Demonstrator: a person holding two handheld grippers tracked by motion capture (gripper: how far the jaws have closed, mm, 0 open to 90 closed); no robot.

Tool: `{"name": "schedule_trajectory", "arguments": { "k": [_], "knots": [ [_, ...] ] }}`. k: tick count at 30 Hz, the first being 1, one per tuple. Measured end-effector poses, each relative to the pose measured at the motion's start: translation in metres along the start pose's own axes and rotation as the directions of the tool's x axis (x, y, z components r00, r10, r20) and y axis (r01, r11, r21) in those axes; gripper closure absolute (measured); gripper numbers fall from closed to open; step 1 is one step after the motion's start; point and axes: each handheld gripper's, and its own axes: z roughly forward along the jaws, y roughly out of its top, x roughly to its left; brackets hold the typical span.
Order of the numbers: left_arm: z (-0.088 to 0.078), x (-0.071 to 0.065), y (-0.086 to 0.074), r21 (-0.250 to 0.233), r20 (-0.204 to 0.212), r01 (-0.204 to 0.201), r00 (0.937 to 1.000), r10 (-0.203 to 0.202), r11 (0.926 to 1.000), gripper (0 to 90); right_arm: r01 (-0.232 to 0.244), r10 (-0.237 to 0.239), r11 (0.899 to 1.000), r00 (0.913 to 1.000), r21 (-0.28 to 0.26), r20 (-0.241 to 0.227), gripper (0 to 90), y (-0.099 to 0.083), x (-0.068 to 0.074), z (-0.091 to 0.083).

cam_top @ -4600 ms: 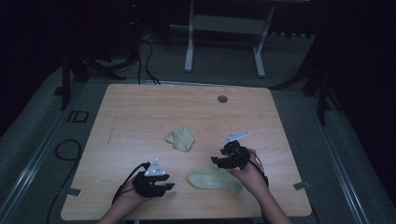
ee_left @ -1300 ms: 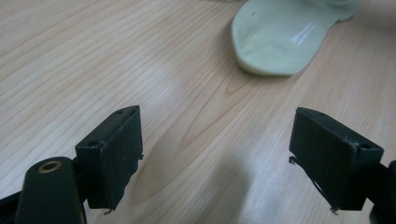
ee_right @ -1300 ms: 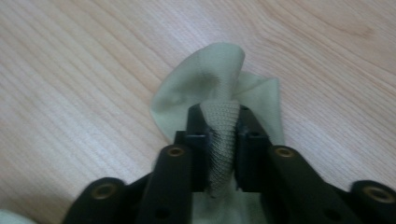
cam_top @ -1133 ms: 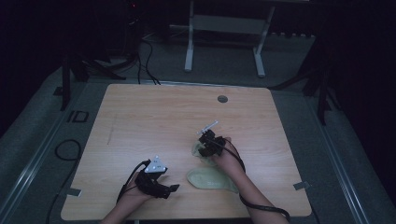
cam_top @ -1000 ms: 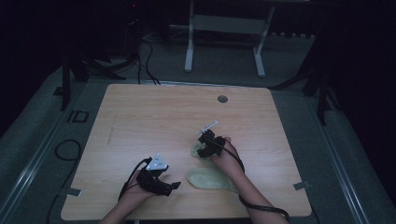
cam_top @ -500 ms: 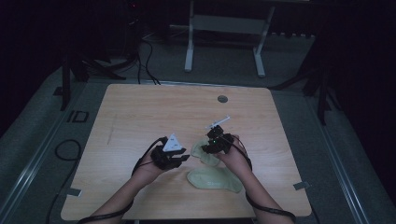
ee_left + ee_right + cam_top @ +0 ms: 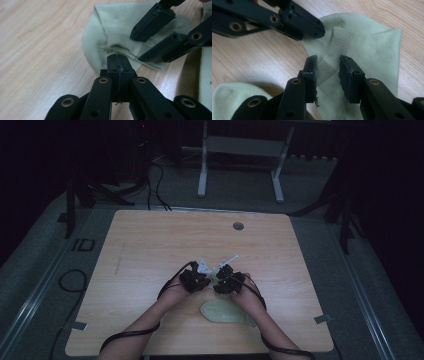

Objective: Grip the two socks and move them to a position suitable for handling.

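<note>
1. High view: dim overall; room around the desk [image 7: 150,245] near black, desk top lit evenly from above, no glare.
2. Gripper views: much brighter, warm light; wood grain and sock [image 7: 367,50] knit sharp.
3. Nearest fingers [image 7: 117,67] slightly soft, close to lens.
4. Soft shadows under fingers and sock edge.

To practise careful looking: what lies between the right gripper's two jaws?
The ribbed cuff of the pale green sock, bunched between the right gripper's jaws, which have just been closing; the right gripper view shows it.
</note>
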Motion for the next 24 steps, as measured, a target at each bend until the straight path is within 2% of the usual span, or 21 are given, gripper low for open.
{"name": "schedule_trajectory", "arguments": {
  "k": [2,4,6,10,14,16,19,22,23,24],
  "knots": [
    [0.001,0.001,0.0,-0.006,0.003,0.012,0.9999,-0.011,0.9999,89.3,0.012,-0.012,1.0,0.9998,-0.006,0.016,70.5,-0.001,0.002,0.001],
    [0.001,0.0,0.0,-0.009,0.001,0.007,1.0,-0.007,0.9999,89.3,0.012,-0.012,1.0,0.9997,-0.01,0.021,79.3,-0.001,0.002,0.001],
    [0.001,0.001,-0.001,-0.009,0.004,0.004,1.0,-0.004,1.0,89.3,0.016,-0.015,1.0,0.9995,-0.008,0.027,83.6,-0.001,0.003,0.001],
    [0.001,0.001,-0.002,-0.02,0.007,0.007,1.0,-0.006,0.9998,89.4,0.0,0.0,1.0,0.9996,-0.002,0.028,86.7,0.001,0.001,0.0],
    [0.001,0.001,-0.002,-0.021,0.002,-0.002,1.0,0.002,0.9998,89.4,-0.014,0.014,0.999,0.9997,-0.034,0.021,87.3,0.0,-0.004,-0.011],
    [0.001,0.001,-0.002,-0.022,0.004,-0.005,1.0,0.005,0.9997,89.5,-0.021,0.023,0.998,0.999,-0.056,0.037,87.4,0.0,-0.009,-0.019],
    [0.001,0.001,-0.002,-0.021,0.004,-0.009,0.9999,0.009,0.9997,89.4,-0.041,0.044,0.997,0.9984,-0.07,0.035,87.3,0.0,-0.016,-0.027],
    [0.001,0.001,-0.002,-0.02,0.007,-0.011,0.9999,0.011,0.9997,89.4,-0.089,0.094,0.99,0.9946,-0.107,0.043,87.2,-0.003,-0.036,-0.044],
    [0.001,0.002,-0.001,-0.015,0.009,-0.02,0.9998,0.02,0.9997,89.4,-0.089,0.094,0.99,0.9946,-0.107,0.043,87.2,-0.003,-0.036,-0.044],
    [0.001,0.002,-0.001,-0.018,0.011,-0.019,0.9998,0.019,0.9997,89.4,-0.112,0.117,0.987,0.992,-0.115,0.046,87.2,-0.005,-0.044,-0.049]
  ]
}}
